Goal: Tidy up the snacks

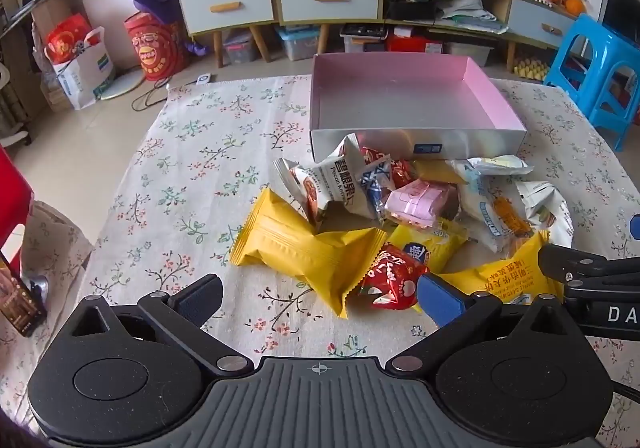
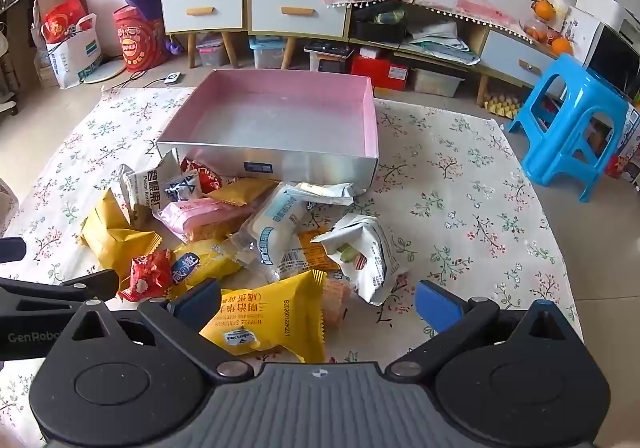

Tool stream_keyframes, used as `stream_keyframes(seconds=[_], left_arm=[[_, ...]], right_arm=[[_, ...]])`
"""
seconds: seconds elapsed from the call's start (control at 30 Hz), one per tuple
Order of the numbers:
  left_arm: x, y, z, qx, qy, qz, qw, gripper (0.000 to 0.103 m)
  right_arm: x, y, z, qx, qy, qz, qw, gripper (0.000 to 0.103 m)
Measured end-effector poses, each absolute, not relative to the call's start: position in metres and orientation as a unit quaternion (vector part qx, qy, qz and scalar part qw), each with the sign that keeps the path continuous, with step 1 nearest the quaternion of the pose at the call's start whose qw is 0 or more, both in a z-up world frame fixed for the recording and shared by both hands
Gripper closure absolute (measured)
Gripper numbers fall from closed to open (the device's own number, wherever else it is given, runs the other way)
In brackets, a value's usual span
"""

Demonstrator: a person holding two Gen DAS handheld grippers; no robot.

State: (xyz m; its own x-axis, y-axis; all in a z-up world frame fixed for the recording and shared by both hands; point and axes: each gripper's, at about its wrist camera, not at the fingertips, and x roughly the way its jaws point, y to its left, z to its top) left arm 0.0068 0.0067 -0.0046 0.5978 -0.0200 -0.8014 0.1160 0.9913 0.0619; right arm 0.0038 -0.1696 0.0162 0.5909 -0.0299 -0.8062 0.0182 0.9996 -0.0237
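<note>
A pile of wrapped snacks lies on the floral cloth in front of an empty box (image 1: 380, 139) (image 2: 280, 161), pink inside and silver outside. My left gripper (image 1: 320, 298) is open low over the pile's near left side, with a large yellow packet (image 1: 304, 248) and a small red packet (image 1: 390, 280) just ahead of its fingers. My right gripper (image 2: 318, 304) is open too. A yellow sandwich packet (image 2: 264, 320) lies between its fingers, close to the left one, untouched as far as I can see. A white packet (image 2: 364, 256) lies just beyond.
The floral cloth (image 1: 180, 167) covers a low table with floor around it. A blue plastic stool (image 2: 572, 127) stands to the right. Cabinets, storage bins and bags line the far wall. A red object (image 1: 12, 199) and a phone (image 1: 16, 300) sit at the left edge.
</note>
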Motion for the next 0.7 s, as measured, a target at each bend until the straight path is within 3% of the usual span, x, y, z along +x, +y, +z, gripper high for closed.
stream_keyframes(seconds=[0.7], left_arm=[[0.0074,0.0076,-0.0069,0.057,0.453,-0.040,0.889,0.000]], right_arm=[[0.0036,-0.1679,0.0172,-0.008,0.451,-0.011,0.892,0.008]])
